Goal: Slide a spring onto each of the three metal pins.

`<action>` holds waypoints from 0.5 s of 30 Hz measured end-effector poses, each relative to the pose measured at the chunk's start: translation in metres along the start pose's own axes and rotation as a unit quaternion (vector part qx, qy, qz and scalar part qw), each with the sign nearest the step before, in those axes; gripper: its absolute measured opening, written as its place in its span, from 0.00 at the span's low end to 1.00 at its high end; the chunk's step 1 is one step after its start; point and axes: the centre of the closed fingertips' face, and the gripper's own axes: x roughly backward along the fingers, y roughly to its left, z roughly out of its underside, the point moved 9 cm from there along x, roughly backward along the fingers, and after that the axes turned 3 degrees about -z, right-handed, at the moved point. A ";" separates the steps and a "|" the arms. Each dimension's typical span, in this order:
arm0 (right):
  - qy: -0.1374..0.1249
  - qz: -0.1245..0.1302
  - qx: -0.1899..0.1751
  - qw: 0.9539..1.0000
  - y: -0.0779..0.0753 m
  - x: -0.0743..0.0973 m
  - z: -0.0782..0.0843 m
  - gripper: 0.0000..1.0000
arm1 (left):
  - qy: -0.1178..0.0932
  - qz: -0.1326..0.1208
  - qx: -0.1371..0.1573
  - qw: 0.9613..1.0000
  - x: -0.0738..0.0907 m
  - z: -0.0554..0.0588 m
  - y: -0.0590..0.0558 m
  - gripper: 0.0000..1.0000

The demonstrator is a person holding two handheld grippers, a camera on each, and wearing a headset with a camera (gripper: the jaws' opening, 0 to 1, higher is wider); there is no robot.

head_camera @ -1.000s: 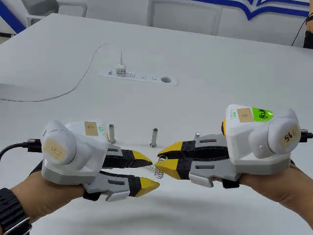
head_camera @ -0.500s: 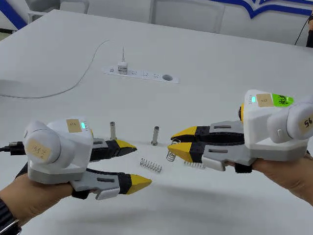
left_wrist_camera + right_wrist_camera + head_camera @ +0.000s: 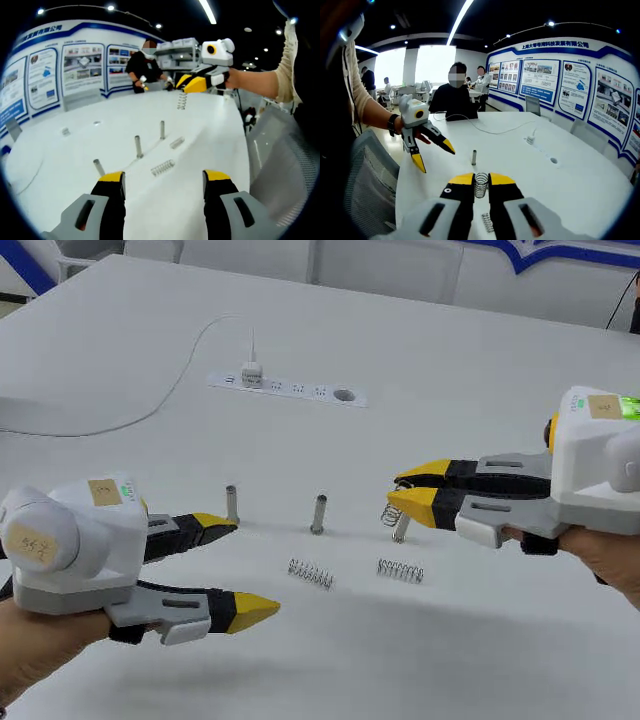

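The white table (image 3: 470, 380) carries a row of three metal pins standing upright. The middle pin (image 3: 318, 513) has the left pin (image 3: 231, 503) on one side and the right pin (image 3: 401, 530) on the other. One spring (image 3: 310, 573) lies flat just in front of the middle pin, and a second spring (image 3: 400, 570) lies in front of it and to the right. Well behind the middle pin lies a white power strip (image 3: 300, 390) with a charger (image 3: 250, 373) plugged in, and its cable (image 3: 170, 392) curves away to the left.

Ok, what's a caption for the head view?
Right gripper holds a spring beside a pin; two springs lie loose.
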 end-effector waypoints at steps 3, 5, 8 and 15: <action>0.002 0.015 -0.003 1.000 -0.009 0.005 0.001 0.11 | 0.002 -0.008 0.004 1.000 0.004 0.002 0.003 0.65; 0.003 0.021 -0.005 1.000 -0.014 0.006 0.003 0.11 | 0.001 -0.011 0.006 1.000 0.006 0.003 0.004 0.65; 0.005 0.035 -0.011 0.999 -0.022 0.008 0.007 0.11 | 0.001 -0.016 0.010 1.000 0.008 0.004 0.006 0.66; 0.011 0.050 -0.022 0.998 -0.034 0.006 0.018 0.11 | 0.010 -0.017 0.010 1.000 0.012 0.007 0.006 0.68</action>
